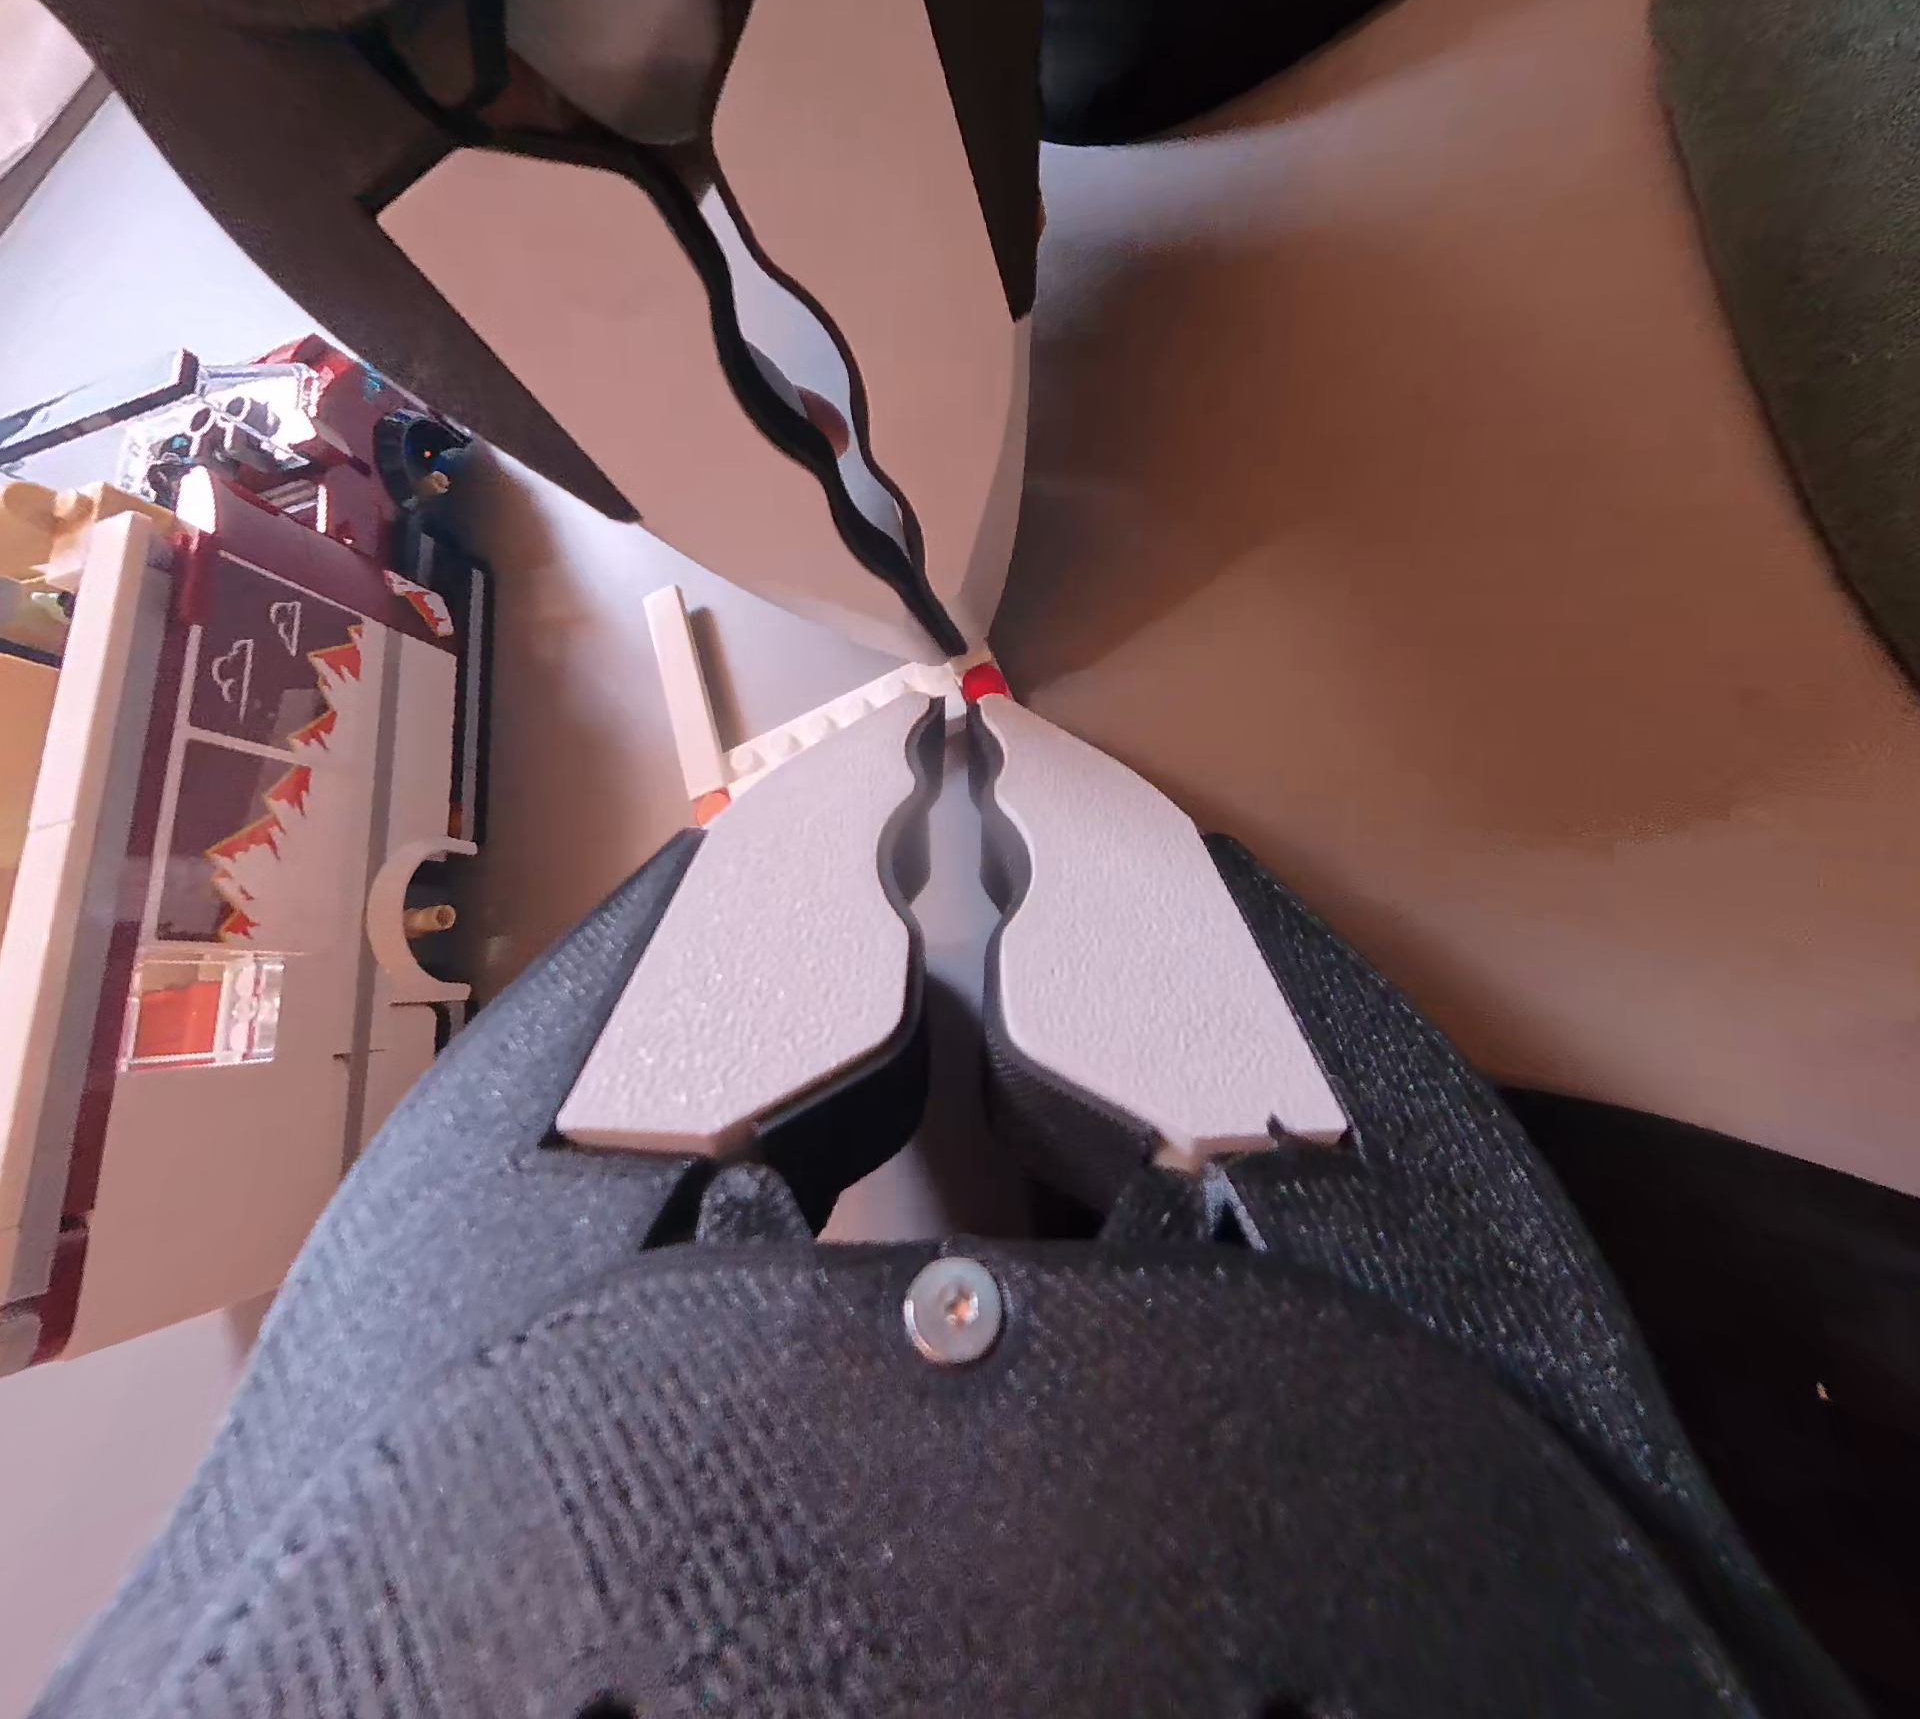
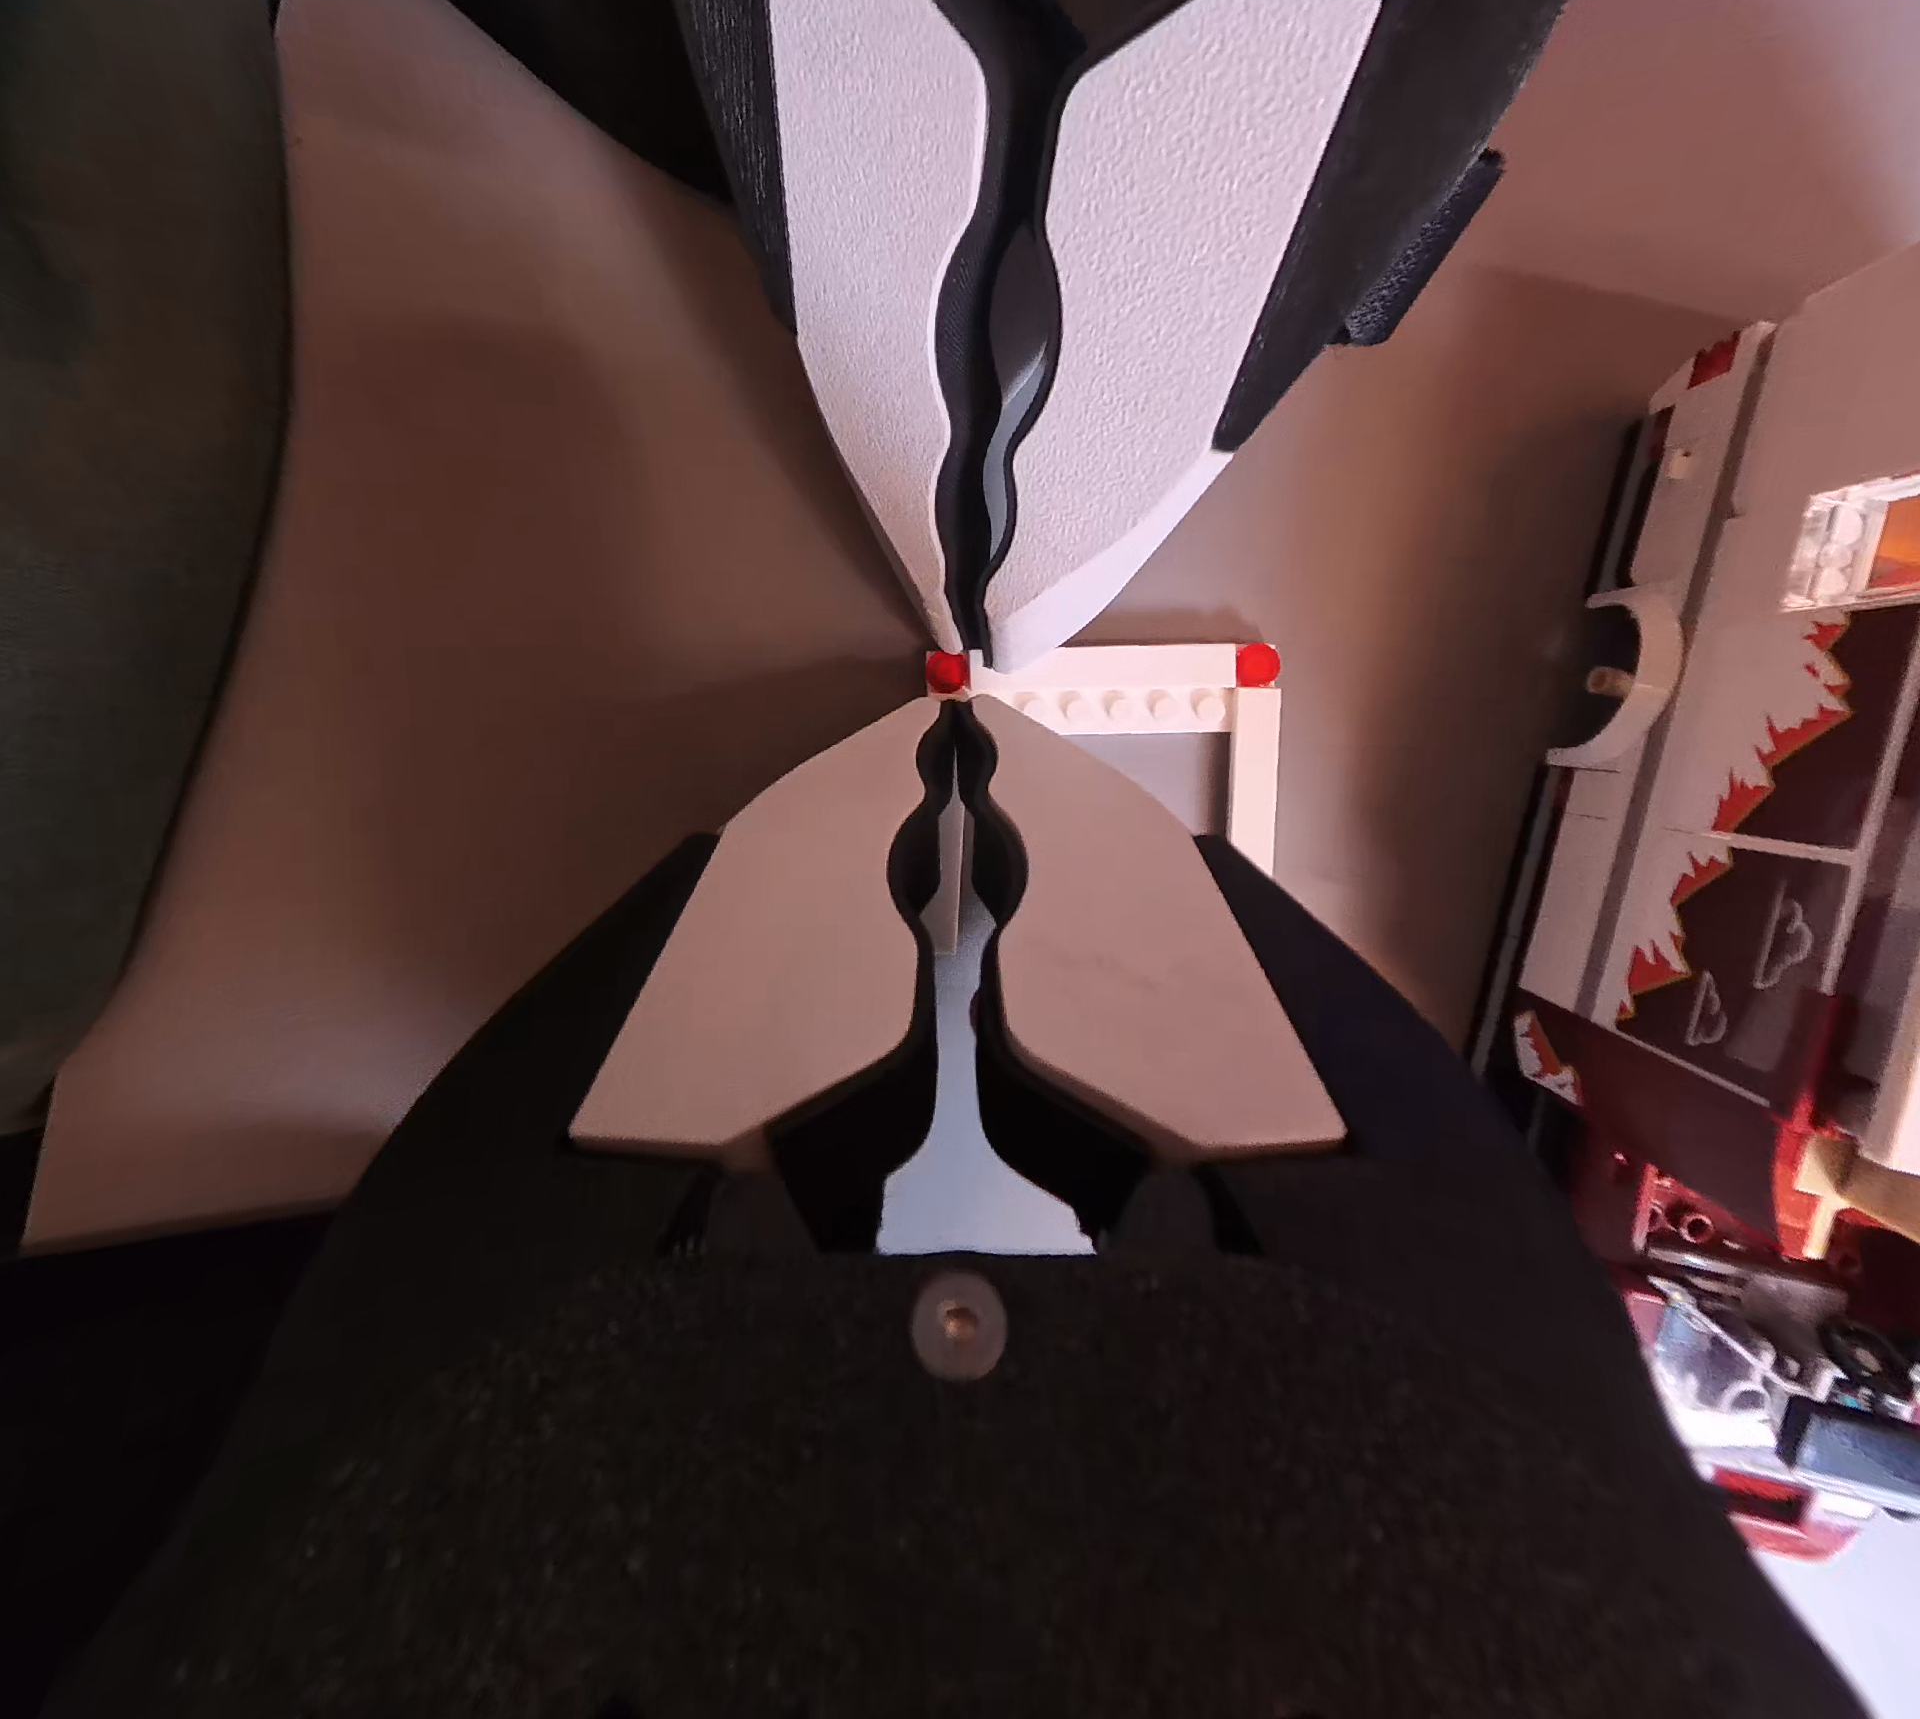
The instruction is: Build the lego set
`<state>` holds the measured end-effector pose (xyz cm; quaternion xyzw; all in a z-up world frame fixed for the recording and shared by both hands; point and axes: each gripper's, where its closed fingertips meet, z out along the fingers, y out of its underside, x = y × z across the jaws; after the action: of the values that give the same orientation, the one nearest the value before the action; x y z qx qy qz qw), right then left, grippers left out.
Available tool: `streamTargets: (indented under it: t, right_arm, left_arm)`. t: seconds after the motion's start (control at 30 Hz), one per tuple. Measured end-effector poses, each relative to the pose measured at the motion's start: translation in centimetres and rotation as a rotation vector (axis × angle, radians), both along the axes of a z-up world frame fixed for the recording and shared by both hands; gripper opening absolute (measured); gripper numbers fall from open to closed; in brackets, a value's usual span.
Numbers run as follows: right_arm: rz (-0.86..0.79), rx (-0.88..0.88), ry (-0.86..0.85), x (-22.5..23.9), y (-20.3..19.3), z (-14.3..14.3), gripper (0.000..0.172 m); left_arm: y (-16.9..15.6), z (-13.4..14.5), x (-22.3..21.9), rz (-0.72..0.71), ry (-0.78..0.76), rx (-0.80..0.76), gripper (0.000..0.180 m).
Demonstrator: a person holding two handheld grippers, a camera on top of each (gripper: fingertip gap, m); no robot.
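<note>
Two sets of tongs, tip to tip over one corner of a flat white toy-brick frame (image 2: 1143,667) with a row of bumps, lying on the pale table (image 2: 520,526). Left tongs (image 1: 958,719) almost shut, with a thin bit of that white frame pinched between the tips, right beside a tiny red round button brick (image 2: 947,668) on the corner. Right tongs (image 2: 954,711) shut tight, just touching the same corner from the other side. Second red button brick (image 2: 1258,663) on the next corner. Big white and dark red toy-brick model (image 2: 1714,838) with flame shapes close by at the side.

Lots to go wrong, probably. Only a very small hold on a very thin edge, so could slip out with one little tug. Could pop the frame apart at the corner if pushed too hard from both sides. Might knock the tiny red button loose and send it rolling away. Might also bump tips together, being so close. Hard to see under the tips, so easy to miss a slip.
</note>
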<state>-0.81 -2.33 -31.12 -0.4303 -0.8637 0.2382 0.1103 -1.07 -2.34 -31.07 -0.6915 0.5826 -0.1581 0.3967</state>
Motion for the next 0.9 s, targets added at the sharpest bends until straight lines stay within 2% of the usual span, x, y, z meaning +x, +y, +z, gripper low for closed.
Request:
streamTargets:
  t: [0.1,0.13,0.2,0.4,0.53,0.77,0.9]
  right_arm:
    - [-0.011,-0.002,0.046,-0.2,0.2,0.6,0.000]
    - [-0.013,-0.004,0.052,-0.1,0.2,0.8,0.010]
    - [-0.013,0.016,0.053,0.3,0.1,0.8,0.018]
    - [-0.043,0.033,0.039,0.7,0.4,-0.1,0.017]
    - [-0.066,0.032,0.043,0.5,0.7,0.0,0.018]
    - [-0.349,-0.110,-0.078,-0.8,1.1,-0.2,0.058]
    - [-0.333,-0.102,-0.058,-1.9,0.6,-0.3,0.048]
  left_arm:
    - [-0.1,0.0,0.0,-0.005,-0.005,0.001,0.004]
    - [-0.1,0.1,0.0,-0.008,-0.010,-0.001,0.006]
    - [-0.3,0.2,0.1,-0.022,-0.025,-0.012,0.011]
    - [-0.1,0.2,-0.3,-0.018,-0.020,-0.004,0.016]
    - [1.0,0.4,-1.3,0.035,-0.009,0.018,0.020]
    - [2.9,0.7,-3.7,0.149,-0.003,0.016,0.026]
    - [3.2,0.8,-4.3,0.163,0.001,0.016,0.026]
